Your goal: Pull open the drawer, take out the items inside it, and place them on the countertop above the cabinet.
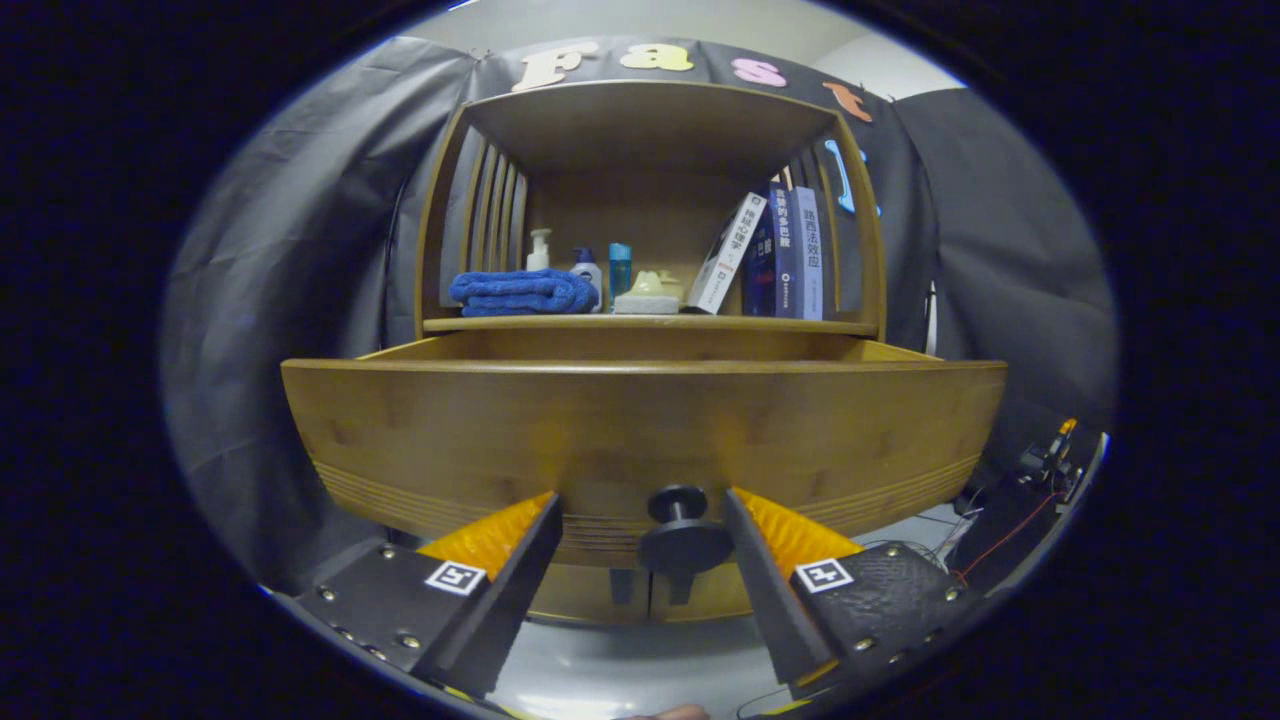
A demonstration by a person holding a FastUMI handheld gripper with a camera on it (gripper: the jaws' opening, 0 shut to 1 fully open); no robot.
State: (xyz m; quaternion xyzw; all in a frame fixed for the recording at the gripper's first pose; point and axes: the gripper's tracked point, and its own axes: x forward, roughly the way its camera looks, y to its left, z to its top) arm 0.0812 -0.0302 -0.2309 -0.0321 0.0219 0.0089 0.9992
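The drawer sits pulled out toward us from the bamboo-look cabinet, its wide front panel just ahead of the tongs, w/ the round dark knob between the two fingers. We read the tongs as spread wide, holding nothing: there's a clear gap each side of the knob and neither finger touches it. We can't see inside the drawer from this low angle, so what's in it is unknown. The worktop above the drawer already carries a folded blue towel, a few small bottles, a pale soap-like block and a row of books, one leaning. Risks, as we judge them: the drawer looks well out, so any further tug could run it off its runners or tip the cabinet fwd; lifting items out blind could snag the tongs on the front edge; and the crowded worktop leaves little free room, so a placed item might knock over the bottles or the leaning book. Materials: the drawer front is smooth, warm-toned wood w/ fine grooves along its lower edge; the knob is a hard, mushroom-shaped piece; the towel is soft, ribbed cloth; the bottles look like smooth plastic.
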